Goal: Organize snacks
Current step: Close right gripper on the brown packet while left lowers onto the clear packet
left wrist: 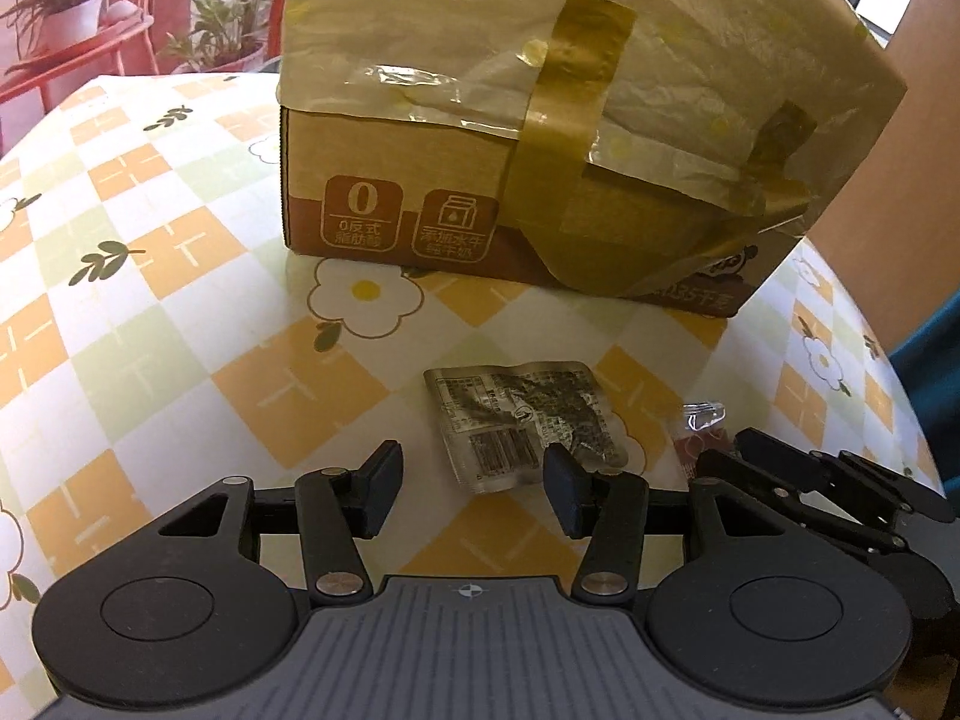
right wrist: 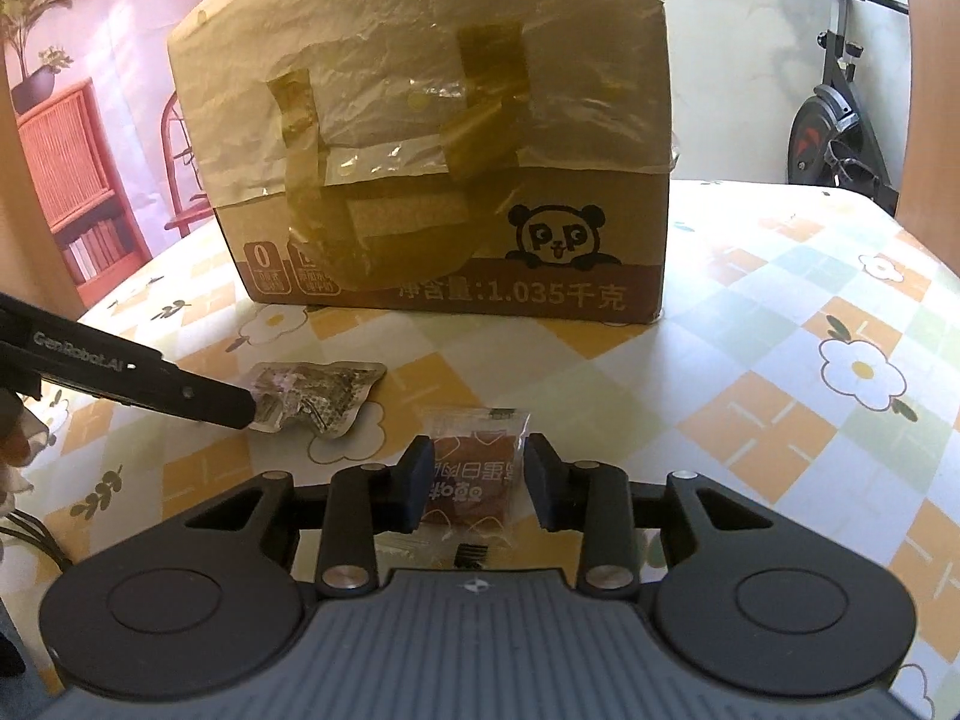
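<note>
A silvery snack packet lies flat on the checked tablecloth, and also shows in the right wrist view. My left gripper is open, low over the table, with the packet's near end between its fingers. A clear packet with a brown snack lies between the open fingers of my right gripper; its end shows in the left wrist view. The right gripper's fingers reach in beside it. A taped cardboard box stands behind both packets, and the right wrist view shows its panda side.
The table has a flowered orange and green checked cloth. Red plant stands with potted plants are beyond its far left edge. An exercise bike stands behind the table at the right.
</note>
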`<state>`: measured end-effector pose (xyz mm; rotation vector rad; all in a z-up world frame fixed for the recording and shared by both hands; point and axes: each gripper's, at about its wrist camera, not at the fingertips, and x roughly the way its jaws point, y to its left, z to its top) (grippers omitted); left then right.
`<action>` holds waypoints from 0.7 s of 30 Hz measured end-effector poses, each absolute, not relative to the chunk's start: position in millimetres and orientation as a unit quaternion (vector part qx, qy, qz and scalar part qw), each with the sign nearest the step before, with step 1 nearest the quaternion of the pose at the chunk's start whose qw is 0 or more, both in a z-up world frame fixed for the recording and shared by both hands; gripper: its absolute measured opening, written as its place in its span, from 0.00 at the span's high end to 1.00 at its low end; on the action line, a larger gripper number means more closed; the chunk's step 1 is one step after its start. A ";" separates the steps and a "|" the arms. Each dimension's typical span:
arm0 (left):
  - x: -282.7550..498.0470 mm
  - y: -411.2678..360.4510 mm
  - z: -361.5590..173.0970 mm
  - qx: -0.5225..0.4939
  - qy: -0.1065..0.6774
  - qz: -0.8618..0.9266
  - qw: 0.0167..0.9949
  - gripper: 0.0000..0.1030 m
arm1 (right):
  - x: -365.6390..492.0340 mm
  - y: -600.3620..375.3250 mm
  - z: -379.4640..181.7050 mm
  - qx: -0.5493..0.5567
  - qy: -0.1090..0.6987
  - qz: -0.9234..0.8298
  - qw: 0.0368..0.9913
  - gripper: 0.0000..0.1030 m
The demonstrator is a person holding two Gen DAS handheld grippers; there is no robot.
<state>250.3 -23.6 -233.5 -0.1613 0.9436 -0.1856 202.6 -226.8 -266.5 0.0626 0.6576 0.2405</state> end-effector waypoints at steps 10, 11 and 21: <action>265.1 -48.5 -235.0 -0.017 0.450 -0.070 0.890 0.45 | 202.6 -232.2 -267.1 0.047 0.320 0.125 0.938 0.65; 267.7 -49.3 -234.6 -0.012 0.446 -0.068 0.892 0.45 | 202.7 -233.0 -267.2 0.049 0.320 0.126 0.938 0.65; 283.7 -42.0 -235.4 -0.047 0.439 -0.075 0.894 0.45 | 202.4 -236.2 -267.3 0.057 0.320 0.130 0.937 0.65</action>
